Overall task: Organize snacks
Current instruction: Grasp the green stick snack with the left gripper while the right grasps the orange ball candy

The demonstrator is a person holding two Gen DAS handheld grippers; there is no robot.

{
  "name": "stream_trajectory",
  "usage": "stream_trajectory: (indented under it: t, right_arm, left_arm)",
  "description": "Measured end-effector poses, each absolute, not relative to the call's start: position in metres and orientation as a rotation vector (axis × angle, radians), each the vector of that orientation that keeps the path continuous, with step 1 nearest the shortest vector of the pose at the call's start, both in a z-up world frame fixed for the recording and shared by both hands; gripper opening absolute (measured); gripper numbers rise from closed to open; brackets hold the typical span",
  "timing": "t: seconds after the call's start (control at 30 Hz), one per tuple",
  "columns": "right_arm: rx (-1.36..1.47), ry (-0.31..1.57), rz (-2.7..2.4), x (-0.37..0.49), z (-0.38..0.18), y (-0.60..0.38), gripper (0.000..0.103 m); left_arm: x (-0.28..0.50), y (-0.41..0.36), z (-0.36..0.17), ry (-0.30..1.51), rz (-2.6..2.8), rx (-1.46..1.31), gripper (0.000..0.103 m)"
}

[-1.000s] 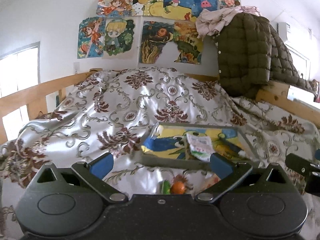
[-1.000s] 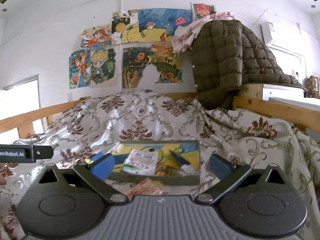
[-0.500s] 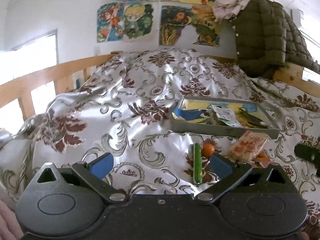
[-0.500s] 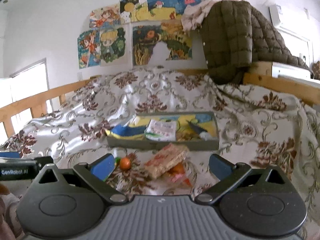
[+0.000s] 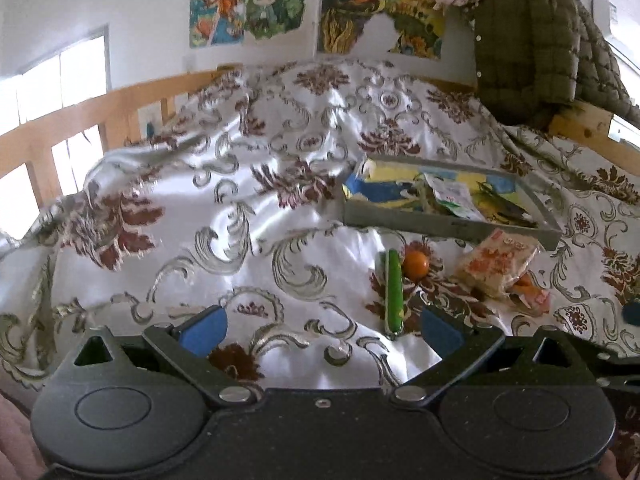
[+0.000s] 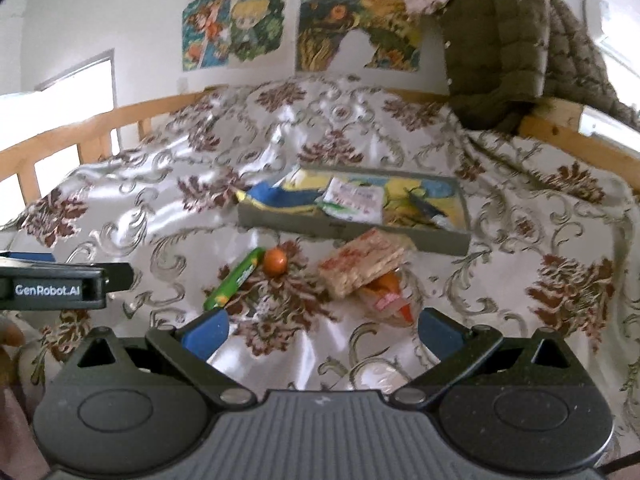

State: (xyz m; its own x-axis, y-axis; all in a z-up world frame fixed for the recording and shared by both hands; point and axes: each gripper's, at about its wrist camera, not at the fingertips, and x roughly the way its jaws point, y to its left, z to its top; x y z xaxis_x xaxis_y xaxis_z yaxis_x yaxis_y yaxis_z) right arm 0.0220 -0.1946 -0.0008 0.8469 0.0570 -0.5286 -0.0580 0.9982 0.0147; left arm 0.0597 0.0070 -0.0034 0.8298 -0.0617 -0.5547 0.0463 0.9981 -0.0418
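Observation:
A shallow grey tray (image 6: 348,230) (image 5: 440,226) lies on the patterned bedspread and holds a white sachet (image 6: 354,200) (image 5: 454,196) and a dark packet (image 6: 424,208). In front of it lie a green stick packet (image 6: 234,278) (image 5: 393,290), a small orange ball (image 6: 275,261) (image 5: 415,264), a red-printed cracker pack (image 6: 362,266) (image 5: 496,266) and an orange wrapper (image 6: 386,296) (image 5: 530,294) under it. My left gripper (image 5: 322,326) stands open with nothing in it, the green stick near its right finger. My right gripper (image 6: 322,326) is open and empty, short of the snacks.
A wooden bed rail (image 5: 120,96) runs along the left and back. A dark green quilted jacket (image 6: 516,40) hangs over the rail at the back right. Posters (image 6: 300,32) cover the wall. The left gripper's side (image 6: 64,284) shows at the left of the right wrist view.
Both grippers have pulled back and tilted down. The loose snacks in front of the tray have come into full view. Both stay open.

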Motion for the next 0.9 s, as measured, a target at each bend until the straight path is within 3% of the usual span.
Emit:
stream_trajectory:
  t: [0.43, 0.9]
  right_arm:
    - [-0.046, 0.625, 0.097, 0.05, -0.01, -0.188, 0.103]
    - [-0.244, 0.548, 0.109, 0.102, -0.011, -0.192, 0.103]
  left_arm:
    - [0.087, 0.012, -0.016, 0.682, -0.063, -0.07, 0.102]
    - [0.135, 0.0, -0.031, 0.706, -0.11, 0.018, 0.102]
